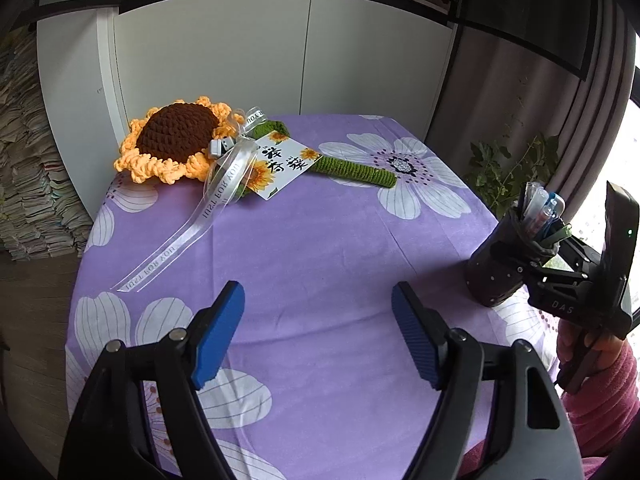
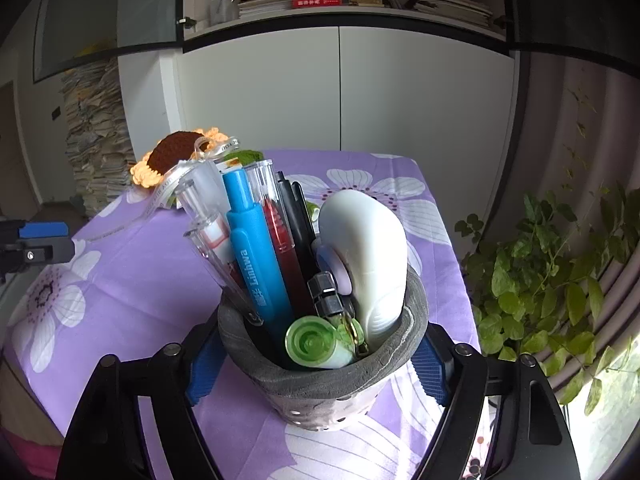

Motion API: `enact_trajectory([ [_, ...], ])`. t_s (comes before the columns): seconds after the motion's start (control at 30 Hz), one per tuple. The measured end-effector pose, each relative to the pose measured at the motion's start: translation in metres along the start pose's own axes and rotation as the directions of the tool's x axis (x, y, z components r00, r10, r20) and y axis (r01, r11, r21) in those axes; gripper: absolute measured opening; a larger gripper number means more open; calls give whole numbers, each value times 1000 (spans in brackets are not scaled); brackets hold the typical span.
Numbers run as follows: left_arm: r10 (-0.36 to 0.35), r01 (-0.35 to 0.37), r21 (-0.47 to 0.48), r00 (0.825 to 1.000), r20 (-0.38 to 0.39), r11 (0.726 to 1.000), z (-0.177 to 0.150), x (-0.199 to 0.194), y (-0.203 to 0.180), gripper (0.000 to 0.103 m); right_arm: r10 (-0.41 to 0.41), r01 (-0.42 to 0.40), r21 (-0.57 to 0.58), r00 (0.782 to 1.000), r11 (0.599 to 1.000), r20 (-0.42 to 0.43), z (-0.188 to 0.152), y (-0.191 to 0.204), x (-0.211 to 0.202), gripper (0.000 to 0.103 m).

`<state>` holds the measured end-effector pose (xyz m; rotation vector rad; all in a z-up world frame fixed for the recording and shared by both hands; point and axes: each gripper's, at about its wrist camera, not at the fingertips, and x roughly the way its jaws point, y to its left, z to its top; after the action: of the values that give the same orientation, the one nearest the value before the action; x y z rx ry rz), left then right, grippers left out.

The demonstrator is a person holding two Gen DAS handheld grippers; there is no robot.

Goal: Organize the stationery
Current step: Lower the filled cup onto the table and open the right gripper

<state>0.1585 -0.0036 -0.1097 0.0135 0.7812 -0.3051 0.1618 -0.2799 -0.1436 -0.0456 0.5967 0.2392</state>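
The right gripper pinches the grey pen holder, one blue pad on each side of its wall. Inside the holder stand a blue marker, a red pen, clear pens, a white rounded case and a green cap. Left of the holder, the left gripper hovers over the purple flowered cloth, jaws spread, nothing between them. Beyond the holder, a crocheted sunflower lies at the far corner

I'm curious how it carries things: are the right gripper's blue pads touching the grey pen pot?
Touching. The right wrist view shows the right gripper with a blue pad pressed against each side of the pen pot.
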Motion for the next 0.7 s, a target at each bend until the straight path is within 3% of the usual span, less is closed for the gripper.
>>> enact_trajectory([
  [0.3,-4,4,-13,1000,9,1000,-4,-2,7,77,-30,30,8,999,1000,-15,6,4,-3,72],
  [0.47,-6,6,-13,1000,21,1000,-5,-6,7,77,24,-23,45,1000,999,-16,17,8,-5,72],
  [0.7,30,-29,-35,998,55,999,-11,-18,21,78,40,-40,-21,999,999,-2,37,35,0,72],
])
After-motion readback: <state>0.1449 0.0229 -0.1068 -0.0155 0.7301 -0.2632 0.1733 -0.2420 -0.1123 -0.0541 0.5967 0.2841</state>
